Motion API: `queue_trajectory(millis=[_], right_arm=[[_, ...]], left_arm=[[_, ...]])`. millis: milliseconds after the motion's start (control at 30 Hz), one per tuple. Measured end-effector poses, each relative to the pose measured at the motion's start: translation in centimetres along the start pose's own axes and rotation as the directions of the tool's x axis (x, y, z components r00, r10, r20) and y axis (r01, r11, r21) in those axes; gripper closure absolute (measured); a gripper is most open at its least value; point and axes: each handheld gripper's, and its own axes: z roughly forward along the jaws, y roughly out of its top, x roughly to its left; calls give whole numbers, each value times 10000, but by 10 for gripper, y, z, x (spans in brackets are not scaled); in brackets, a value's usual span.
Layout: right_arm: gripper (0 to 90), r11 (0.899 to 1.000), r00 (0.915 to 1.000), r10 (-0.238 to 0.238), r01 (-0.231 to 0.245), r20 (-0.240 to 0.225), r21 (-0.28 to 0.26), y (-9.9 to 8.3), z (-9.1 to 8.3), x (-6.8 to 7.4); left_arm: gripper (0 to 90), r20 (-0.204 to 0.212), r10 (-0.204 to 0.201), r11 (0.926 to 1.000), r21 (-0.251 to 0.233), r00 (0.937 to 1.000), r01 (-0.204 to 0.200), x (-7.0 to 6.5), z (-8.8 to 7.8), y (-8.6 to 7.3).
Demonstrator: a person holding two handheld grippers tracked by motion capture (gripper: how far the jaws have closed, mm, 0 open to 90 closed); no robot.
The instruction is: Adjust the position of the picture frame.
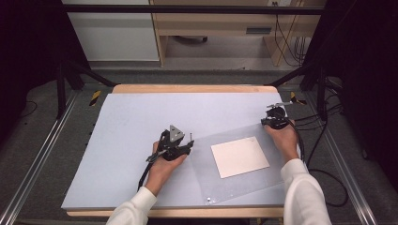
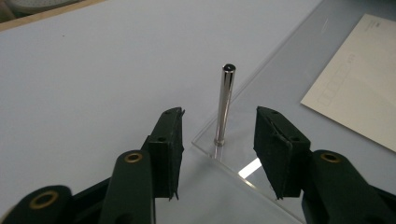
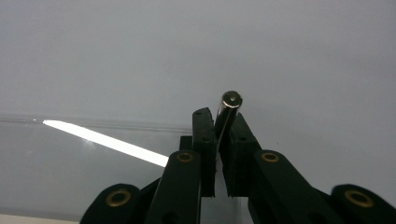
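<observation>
The pale blue mat (image 1: 131,136) lay broad and bare left of the clear acrylic sheet (image 1: 244,185), which carried a cream card (image 1: 240,156). The right gripper (image 3: 223,140) was clamped on the far-corner metal post (image 3: 229,105). The left gripper (image 2: 219,140) stood apart around the near-corner post (image 2: 224,105), not touching.
</observation>
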Motion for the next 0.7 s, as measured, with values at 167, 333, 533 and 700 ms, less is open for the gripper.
queue_trajectory(millis=[167, 333, 533, 700], right_arm=[[850, 10000, 10000, 2, -2, -41, -12, 0, 0, 0], [850, 10000, 10000, 26, -26, -71, -14, 0, 0, -1], [850, 10000, 9999, 74, -74, -104, -37, -1, 0, -1], [850, 9999, 9999, 60, -61, -102, -105, -1, 0, -1]], left_arm=[[594, 22, 15, 10000, -52, 10000, -15, 1, 8, 3], [696, 143, -157, 9998, 92, 9998, 156, 3, 18, 6], [781, 151, -202, 9997, 115, 9997, 200, 1, 26, 6], [839, 179, -174, 9995, 264, 9997, 169, 0, 30, 5]])
